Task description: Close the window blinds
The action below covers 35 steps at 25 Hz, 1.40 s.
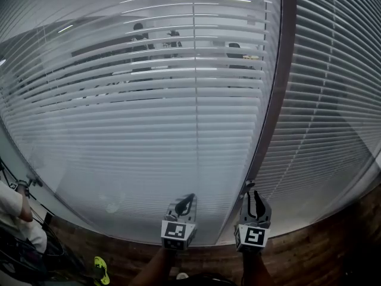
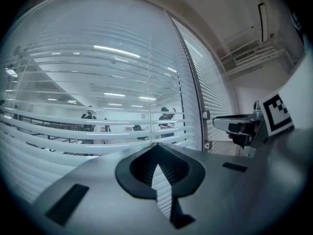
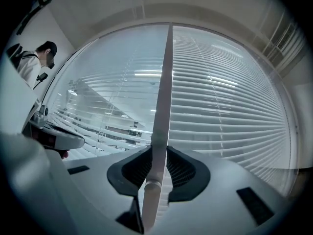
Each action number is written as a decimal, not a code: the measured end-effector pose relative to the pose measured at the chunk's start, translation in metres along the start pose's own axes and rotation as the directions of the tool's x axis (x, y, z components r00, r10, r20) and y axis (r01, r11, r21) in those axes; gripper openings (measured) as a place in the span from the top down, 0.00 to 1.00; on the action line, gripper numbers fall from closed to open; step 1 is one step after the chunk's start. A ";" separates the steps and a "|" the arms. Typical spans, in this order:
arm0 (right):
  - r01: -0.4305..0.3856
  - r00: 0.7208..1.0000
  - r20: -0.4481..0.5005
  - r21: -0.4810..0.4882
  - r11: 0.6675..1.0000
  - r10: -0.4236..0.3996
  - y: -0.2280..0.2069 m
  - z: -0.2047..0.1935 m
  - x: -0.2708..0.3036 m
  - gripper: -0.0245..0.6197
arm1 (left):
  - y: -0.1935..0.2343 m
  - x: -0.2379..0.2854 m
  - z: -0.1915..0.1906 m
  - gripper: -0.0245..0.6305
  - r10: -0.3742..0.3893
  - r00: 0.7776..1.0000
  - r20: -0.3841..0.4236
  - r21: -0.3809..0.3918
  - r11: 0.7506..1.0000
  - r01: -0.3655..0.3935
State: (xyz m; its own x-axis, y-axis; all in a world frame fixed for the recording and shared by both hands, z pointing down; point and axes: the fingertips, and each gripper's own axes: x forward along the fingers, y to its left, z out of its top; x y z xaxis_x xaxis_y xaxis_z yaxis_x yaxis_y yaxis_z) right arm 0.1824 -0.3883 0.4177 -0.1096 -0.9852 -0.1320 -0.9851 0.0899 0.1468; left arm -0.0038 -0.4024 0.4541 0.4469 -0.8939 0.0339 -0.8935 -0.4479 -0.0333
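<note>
Two slatted window blinds hang before me. The left blind (image 1: 149, 130) has its upper slats tilted apart, so the room behind shows through; the right blind (image 1: 333, 100) looks flatter. A brown mullion (image 1: 280, 100) stands between them. My right gripper (image 1: 250, 189) is raised at the mullion's foot. The pale tilt wand (image 3: 164, 82) runs down between the pads of that right gripper (image 3: 159, 153); the jaws stand slightly apart, close on both sides of it. My left gripper (image 1: 189, 198) is level with it, facing the left blind. This left gripper (image 2: 157, 153) is shut and empty.
People (image 1: 140, 34) stand in the lit room beyond the glass. A person's arm in a white sleeve (image 1: 15, 213) is at the lower left, cables beside it. Brown wood (image 1: 309, 261) runs under the blinds. A yellow-green object (image 1: 101, 270) lies low left.
</note>
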 end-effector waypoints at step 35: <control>-0.044 0.998 -0.061 -0.451 0.891 0.018 0.005 0.012 0.019 0.77 | 0.008 -0.009 -0.011 0.96 0.009 1.000 -0.010 -0.007 1.000 -0.010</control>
State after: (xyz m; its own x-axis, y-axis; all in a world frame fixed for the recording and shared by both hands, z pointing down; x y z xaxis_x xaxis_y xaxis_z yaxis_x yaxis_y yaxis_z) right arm 0.1737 -0.4051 0.4041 -0.1192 -0.9904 -0.0694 -0.8134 0.0573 0.5789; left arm -0.0151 -0.3980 0.4649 0.4379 -0.8979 0.0441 -0.8980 -0.4392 -0.0269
